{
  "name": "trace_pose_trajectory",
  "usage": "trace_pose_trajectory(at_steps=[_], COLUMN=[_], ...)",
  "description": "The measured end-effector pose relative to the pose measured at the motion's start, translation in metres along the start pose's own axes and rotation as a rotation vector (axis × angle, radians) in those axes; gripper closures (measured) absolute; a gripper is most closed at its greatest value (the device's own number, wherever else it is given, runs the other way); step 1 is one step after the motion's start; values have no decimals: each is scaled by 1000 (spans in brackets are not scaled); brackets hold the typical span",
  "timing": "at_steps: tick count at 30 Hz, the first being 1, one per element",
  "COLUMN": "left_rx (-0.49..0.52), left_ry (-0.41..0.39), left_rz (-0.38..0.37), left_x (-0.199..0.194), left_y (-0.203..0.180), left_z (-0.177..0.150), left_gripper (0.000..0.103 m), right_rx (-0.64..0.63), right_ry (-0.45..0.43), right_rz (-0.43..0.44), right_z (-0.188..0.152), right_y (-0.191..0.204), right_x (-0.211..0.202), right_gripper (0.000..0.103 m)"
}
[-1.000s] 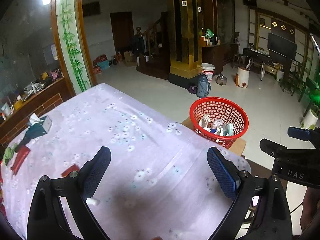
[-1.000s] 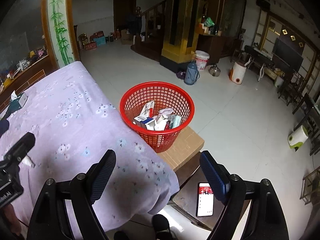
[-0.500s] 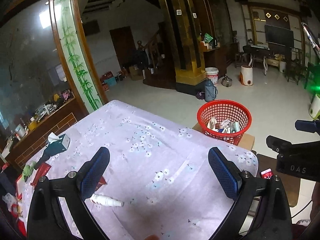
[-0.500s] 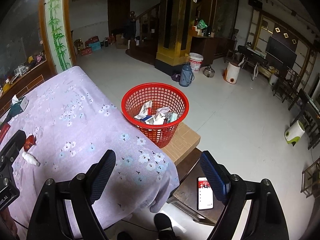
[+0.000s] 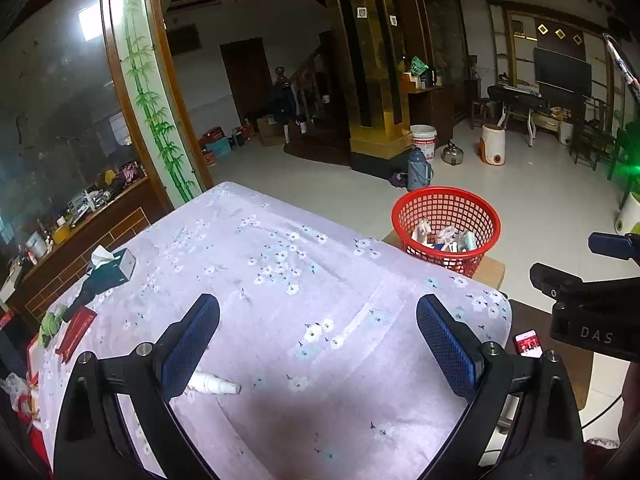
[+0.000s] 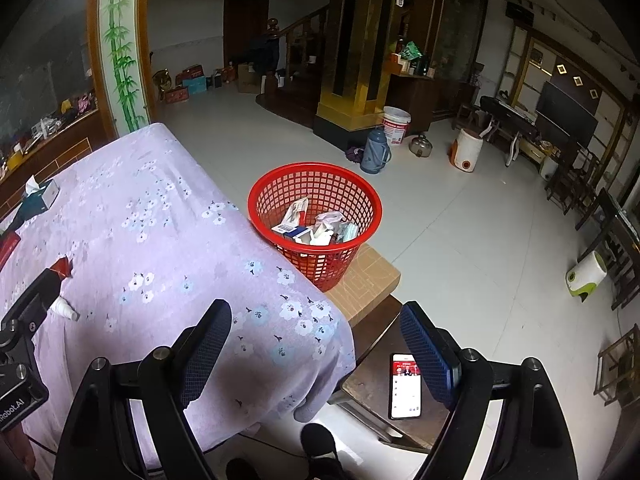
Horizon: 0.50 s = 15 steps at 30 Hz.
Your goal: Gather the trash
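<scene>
A red mesh basket (image 5: 446,232) (image 6: 314,216) holding boxes and wrappers stands on a cardboard box beyond the table's right end. A small white bottle (image 5: 214,385) (image 6: 62,307) lies on the lilac floral tablecloth (image 5: 280,280), just by my left gripper's left fingertip. A red wrapper (image 6: 62,266) lies a little beyond it, and a red packet (image 5: 76,332) sits at the table's left. My left gripper (image 5: 318,344) hangs open above the cloth, holding nothing. My right gripper (image 6: 316,344) is open over the table's corner, also holding nothing.
A teal tissue box (image 5: 110,270) and green scraps (image 5: 50,324) lie on the table's left side. A lit phone (image 6: 406,386) rests on a low brown stool beside the table. A person's dark shoes (image 6: 320,452) show below. Tiled floor stretches to the right.
Both grippers have pulled up and back from the table, so more of the cloth shows. The white bottle came into view by the left finger. Both stayed open.
</scene>
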<state>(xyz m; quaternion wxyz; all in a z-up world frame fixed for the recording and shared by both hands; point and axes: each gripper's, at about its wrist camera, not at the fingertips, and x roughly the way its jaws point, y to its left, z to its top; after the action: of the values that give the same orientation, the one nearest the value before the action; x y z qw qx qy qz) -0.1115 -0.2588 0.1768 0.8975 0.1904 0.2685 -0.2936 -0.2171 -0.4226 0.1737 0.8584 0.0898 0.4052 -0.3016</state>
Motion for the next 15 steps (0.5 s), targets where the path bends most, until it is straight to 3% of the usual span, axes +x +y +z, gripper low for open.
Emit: trace_pose_trajectory(at_steps=[15], left_rx=[-13], left_ry=[15], left_rz=[-3], left_x=[-1], left_y=[0], left_z=[-9], left_gripper=[5], right_rx=[-18], right_ry=[11], right_rz=[10], right_z=[-6], right_y=[4], right_x=[-1], right_gripper=[14])
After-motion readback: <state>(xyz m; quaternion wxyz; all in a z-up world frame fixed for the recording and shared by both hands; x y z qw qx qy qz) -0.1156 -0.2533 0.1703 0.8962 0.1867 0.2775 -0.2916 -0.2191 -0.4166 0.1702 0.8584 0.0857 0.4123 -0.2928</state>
